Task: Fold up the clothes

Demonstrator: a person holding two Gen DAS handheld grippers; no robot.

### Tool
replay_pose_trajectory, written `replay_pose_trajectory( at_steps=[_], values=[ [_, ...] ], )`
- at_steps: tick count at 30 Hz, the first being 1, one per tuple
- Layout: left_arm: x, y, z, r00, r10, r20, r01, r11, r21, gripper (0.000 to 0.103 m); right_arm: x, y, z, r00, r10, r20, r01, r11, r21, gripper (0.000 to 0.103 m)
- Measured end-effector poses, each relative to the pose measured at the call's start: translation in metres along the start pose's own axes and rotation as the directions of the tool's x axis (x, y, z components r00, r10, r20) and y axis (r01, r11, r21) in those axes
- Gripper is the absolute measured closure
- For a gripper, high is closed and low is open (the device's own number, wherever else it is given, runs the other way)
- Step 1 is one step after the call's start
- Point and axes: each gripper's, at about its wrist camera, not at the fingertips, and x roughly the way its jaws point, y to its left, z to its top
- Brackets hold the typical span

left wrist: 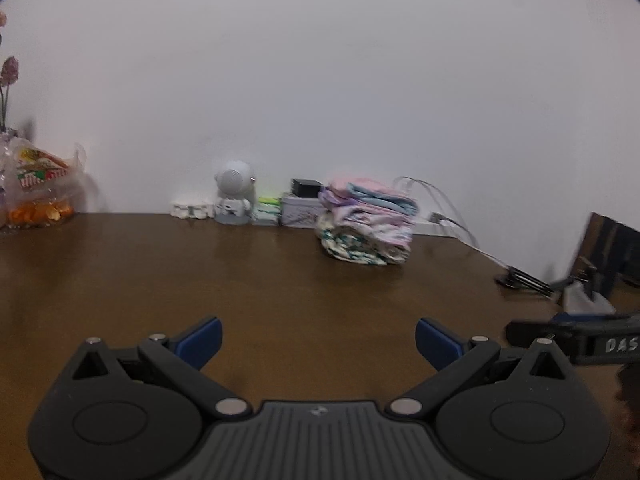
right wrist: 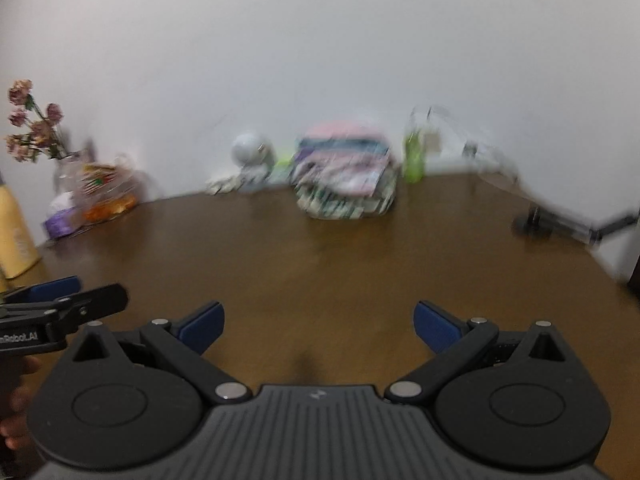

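A stack of folded clothes (left wrist: 366,222) in pink, pale blue and a green-white print sits at the back of the brown table (left wrist: 260,280), near the wall. It also shows, blurred, in the right wrist view (right wrist: 344,178). My left gripper (left wrist: 318,342) is open and empty, held above the table's near part, well short of the stack. My right gripper (right wrist: 316,326) is open and empty too, at about the same distance. Each gripper shows at the edge of the other's view: the right one (left wrist: 576,338), the left one (right wrist: 60,304).
Along the wall stand a small white robot figure (left wrist: 235,196), small boxes (left wrist: 288,206), a snack bag (left wrist: 38,186) and dried flowers in a vase (right wrist: 36,128). A green bottle (right wrist: 414,152) and a black tripod with cables (left wrist: 524,278) are at the right. A yellow container (right wrist: 14,236) is far left.
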Motion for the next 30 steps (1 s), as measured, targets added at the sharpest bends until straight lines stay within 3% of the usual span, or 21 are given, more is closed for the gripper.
replay_pose_trajectory(
  at_steps=[3, 16, 20, 30],
  values=[
    [-0.022, -0.003, -0.009, 1.000, -0.005, 0.007, 0.005, 1.000, 0.009, 0.000, -0.016, 0.007, -0.017, 0.998, 0.045, -0.044, -0.043, 0.998, 0.048, 0.000],
    [-0.078, -0.007, -0.050, 0.997, -0.027, -0.074, 0.026, 1.000, -0.009, 0.000, -0.075, 0.047, -0.064, 0.999, -0.032, -0.016, 0.032, 0.999, -0.040, 0.000],
    [-0.085, -0.004, -0.050, 0.998, -0.018, -0.059, 0.017, 1.000, -0.014, 0.000, -0.084, 0.056, -0.070, 0.998, -0.068, -0.011, 0.067, 0.995, -0.072, 0.000],
    [-0.095, -0.003, -0.046, 0.999, -0.009, -0.031, 0.008, 1.000, -0.018, 0.000, -0.090, 0.063, -0.070, 0.998, -0.063, 0.013, 0.064, 0.993, -0.095, 0.000]
  ],
)
